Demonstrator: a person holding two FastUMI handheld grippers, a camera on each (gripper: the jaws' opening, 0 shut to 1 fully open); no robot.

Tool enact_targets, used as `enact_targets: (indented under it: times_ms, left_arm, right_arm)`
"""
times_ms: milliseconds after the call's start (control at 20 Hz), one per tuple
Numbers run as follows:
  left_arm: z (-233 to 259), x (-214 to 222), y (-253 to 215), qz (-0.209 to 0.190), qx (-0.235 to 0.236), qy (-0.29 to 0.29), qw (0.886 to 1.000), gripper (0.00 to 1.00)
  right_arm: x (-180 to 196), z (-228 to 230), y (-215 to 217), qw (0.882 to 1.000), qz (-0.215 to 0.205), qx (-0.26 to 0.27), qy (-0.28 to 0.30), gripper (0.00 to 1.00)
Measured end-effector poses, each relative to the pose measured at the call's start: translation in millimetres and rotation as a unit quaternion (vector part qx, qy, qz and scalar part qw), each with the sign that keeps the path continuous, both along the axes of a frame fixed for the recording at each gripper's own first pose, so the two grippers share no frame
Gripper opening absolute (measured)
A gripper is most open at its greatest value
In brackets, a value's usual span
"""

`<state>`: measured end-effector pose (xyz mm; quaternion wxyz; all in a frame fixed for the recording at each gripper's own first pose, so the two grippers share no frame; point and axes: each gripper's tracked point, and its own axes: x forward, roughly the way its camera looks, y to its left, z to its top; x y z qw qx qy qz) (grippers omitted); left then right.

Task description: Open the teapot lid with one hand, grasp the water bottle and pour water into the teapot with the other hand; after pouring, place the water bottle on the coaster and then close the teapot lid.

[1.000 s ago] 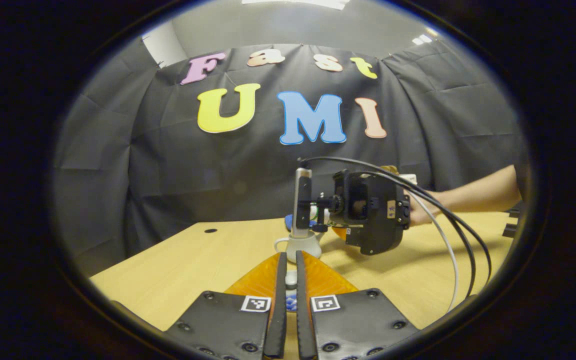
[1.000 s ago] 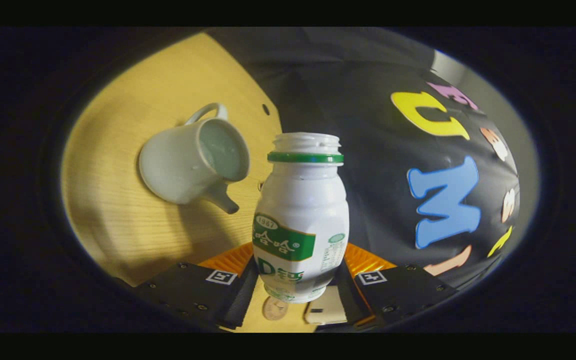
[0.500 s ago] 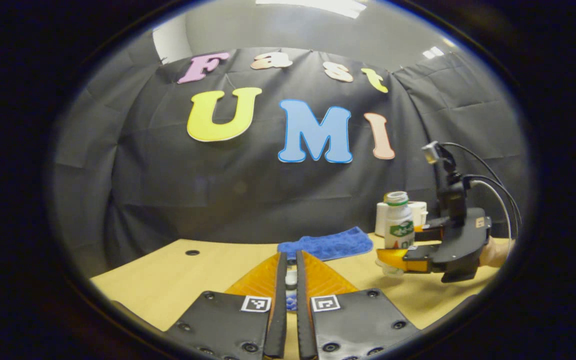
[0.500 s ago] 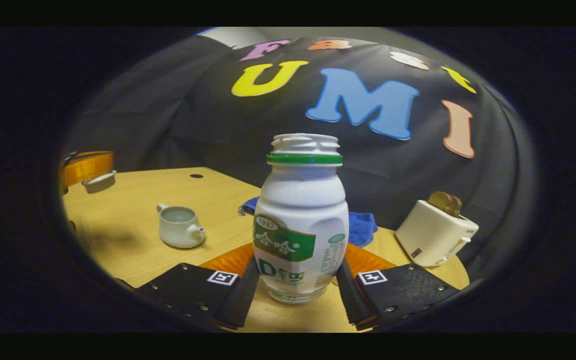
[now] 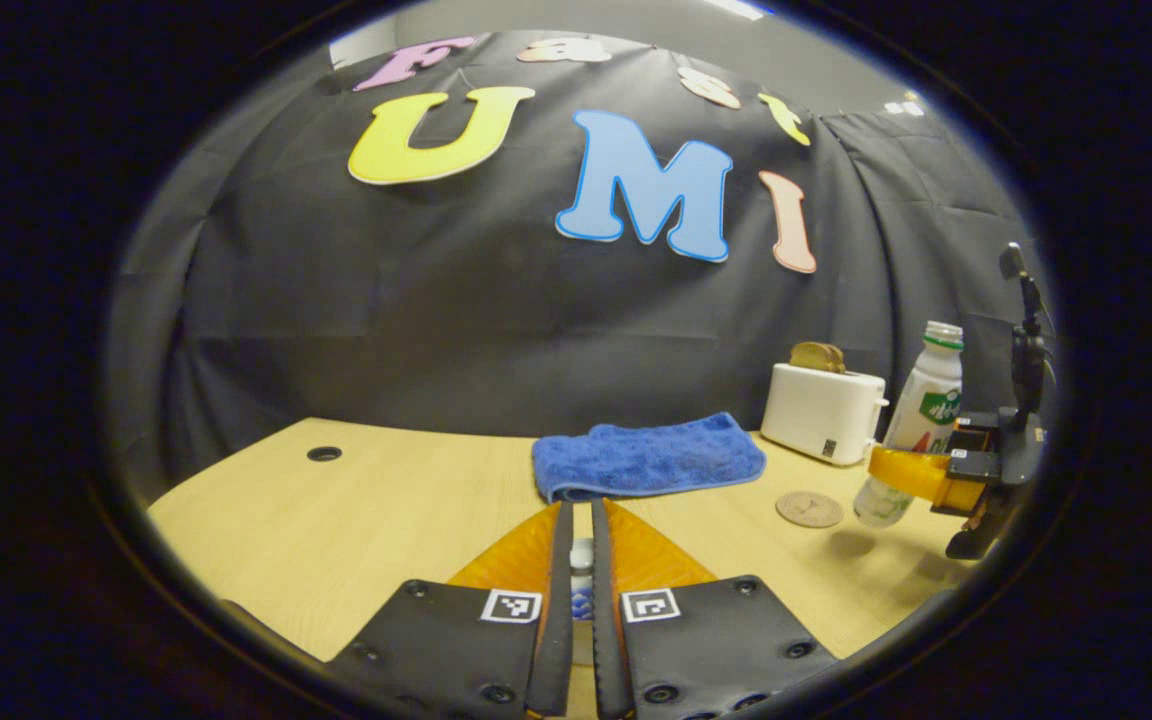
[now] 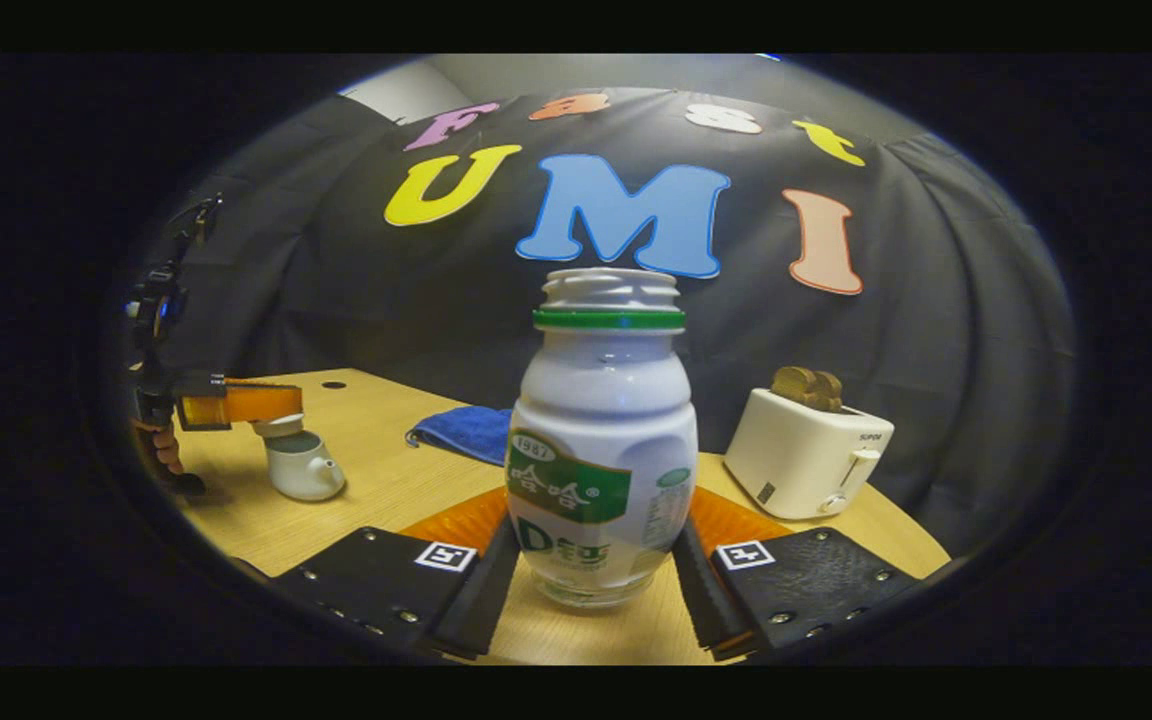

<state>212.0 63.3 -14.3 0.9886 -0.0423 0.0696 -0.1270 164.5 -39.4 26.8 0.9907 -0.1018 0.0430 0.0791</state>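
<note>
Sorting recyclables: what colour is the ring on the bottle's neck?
Green, on the bottle; clearest in the right gripper view.

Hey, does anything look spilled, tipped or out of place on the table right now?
Nothing stands out. The bottle is upright in the right gripper, the table looks dry, and the towel and toaster sit normally.

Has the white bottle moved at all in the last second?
Yes. The water bottle, clamped in the right gripper, has swung from tilted above the teapot to upright, and now hangs near the coaster and toaster.
</note>
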Motion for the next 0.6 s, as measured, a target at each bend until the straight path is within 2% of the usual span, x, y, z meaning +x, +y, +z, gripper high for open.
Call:
enact_targets:
  times_ms: [50, 150, 200, 300, 450, 550, 600]
  left_arm:
    - [3.6, 0.2, -0.4, 0.001, 0.005, -0.013, 1.0, 0.19]
    - [1.9, -0.2, -6.4, -0.004, 0.019, -0.016, 1.0, 0.15]
    - [0.8, 1.1, -8.4, -0.006, 0.023, -0.016, 1.0, 0.19]
    - [-2.7, 2.8, -10.5, -0.007, 0.034, -0.015, 0.999, 0.16]
    - [-16.9, 6.4, -11.6, -0.007, 0.037, -0.005, 0.999, 0.19]
    - [-13.4, 6.5, -13.0, -0.001, 0.043, -0.016, 0.999, 0.16]
    - [-12.2, 3.5, -13.5, -0.002, 0.047, -0.015, 0.999, 0.19]
  right_arm:
    - [-0.2, -0.8, -1.2, 1.0, 0.0, 0.002, 0.0, 0.72]
    - [-0.4, -5.0, -1.8, 1.0, 0.0, 0.002, 0.003, 0.72]
    - [0.7, -4.9, -1.7, 1.0, -0.001, 0.002, 0.005, 0.72]
    - [0.6, -4.3, -2.3, 1.0, -0.004, 0.004, 0.004, 0.72]
    - [2.8, -3.2, -6.0, 1.0, -0.007, 0.007, 0.0, 0.72]
    - [7.7, -7.6, -6.4, 1.0, -0.003, 0.025, 0.012, 0.72]
    - [12.4, -9.3, -6.8, 0.999, -0.003, 0.04, 0.018, 0.72]
